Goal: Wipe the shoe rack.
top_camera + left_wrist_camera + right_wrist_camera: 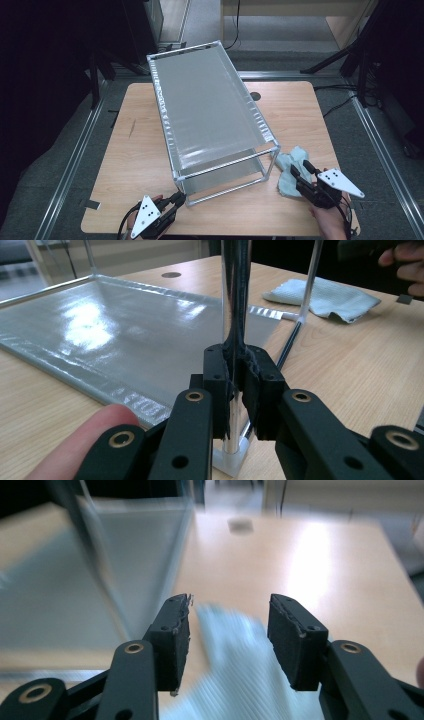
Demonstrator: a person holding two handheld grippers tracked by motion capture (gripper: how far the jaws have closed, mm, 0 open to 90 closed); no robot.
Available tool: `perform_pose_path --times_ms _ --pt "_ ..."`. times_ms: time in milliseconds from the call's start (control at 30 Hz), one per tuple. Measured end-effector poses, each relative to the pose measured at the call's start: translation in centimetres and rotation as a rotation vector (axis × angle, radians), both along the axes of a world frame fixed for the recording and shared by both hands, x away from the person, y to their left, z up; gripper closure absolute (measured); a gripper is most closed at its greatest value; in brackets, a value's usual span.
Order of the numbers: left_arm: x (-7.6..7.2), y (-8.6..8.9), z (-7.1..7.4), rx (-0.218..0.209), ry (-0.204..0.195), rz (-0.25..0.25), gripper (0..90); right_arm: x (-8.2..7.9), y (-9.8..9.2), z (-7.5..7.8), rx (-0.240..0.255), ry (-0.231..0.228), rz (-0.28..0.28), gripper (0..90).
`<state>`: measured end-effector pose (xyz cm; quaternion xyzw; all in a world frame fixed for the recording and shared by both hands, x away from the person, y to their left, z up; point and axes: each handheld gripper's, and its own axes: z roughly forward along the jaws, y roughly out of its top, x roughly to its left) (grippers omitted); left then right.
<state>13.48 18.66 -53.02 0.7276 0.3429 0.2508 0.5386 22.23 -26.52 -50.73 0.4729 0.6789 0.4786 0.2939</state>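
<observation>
Here the left hand-held gripper is clamped on the near corner post of the metal-framed rack, steadying it on the worktop. The right hand-held gripper, jaws apart, is poised over the pale cloth beside the rack's other near corner.

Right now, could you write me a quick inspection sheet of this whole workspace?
Surface: wooden table, one round hole near the far edge.
Job's things: metal-framed rack with grey shelves; pale cloth crumpled beside its near right corner.
Clutter: nothing seen.
Grippers: left gripper shut on the rack's near left post; right gripper open, jaws either side of the cloth.
Cables: black ones trail from each gripper; more on the floor behind.
Surroundings: grey floor, metal rails, dark stands.
</observation>
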Motion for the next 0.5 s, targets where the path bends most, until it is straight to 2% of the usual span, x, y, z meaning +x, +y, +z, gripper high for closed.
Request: perform_pose_path --times_ms 33,133,167,200,233,267,333,400,500 --pt "0.0 0.0 0.0 0.000 0.000 0.000 81.5 0.0 0.0 0.0 0.000 0.000 0.000 51.4" --pt "-0.1 0.0 0.1 0.005 -0.004 -0.033 81.6 0.9 -0.9 -1.6 -0.053 0.106 -0.051 50.7" --pt "-0.1 -0.1 0.1 0.006 -0.003 -0.048 81.6 1.5 -1.0 -2.5 -0.066 0.155 -0.074 49.6" --pt "-0.2 -0.2 0.1 0.011 -0.001 -0.068 81.6 1.5 -1.0 -2.5 -0.066 0.155 -0.074 49.6" --pt "-0.3 -0.3 0.2 0.018 -0.002 -0.098 81.5 2.0 -0.7 -3.0 -0.084 0.184 -0.065 47.8" --pt "-0.4 -0.3 0.2 0.020 0.000 -0.108 81.5 2.3 -0.6 -3.3 -0.085 0.207 -0.065 47.1" --pt "-0.4 -0.4 0.2 0.023 0.000 -0.111 81.3 2.8 -0.5 -3.8 -0.098 0.247 -0.076 47.0" --pt "-0.5 -0.5 0.2 0.013 0.002 -0.089 79.9 3.2 -0.4 -4.1 -0.097 0.277 -0.101 47.3" --pt "-0.5 -0.7 0.2 0.004 0.007 -0.060 70.6 3.4 -0.4 -4.1 -0.096 0.291 -0.115 48.7"
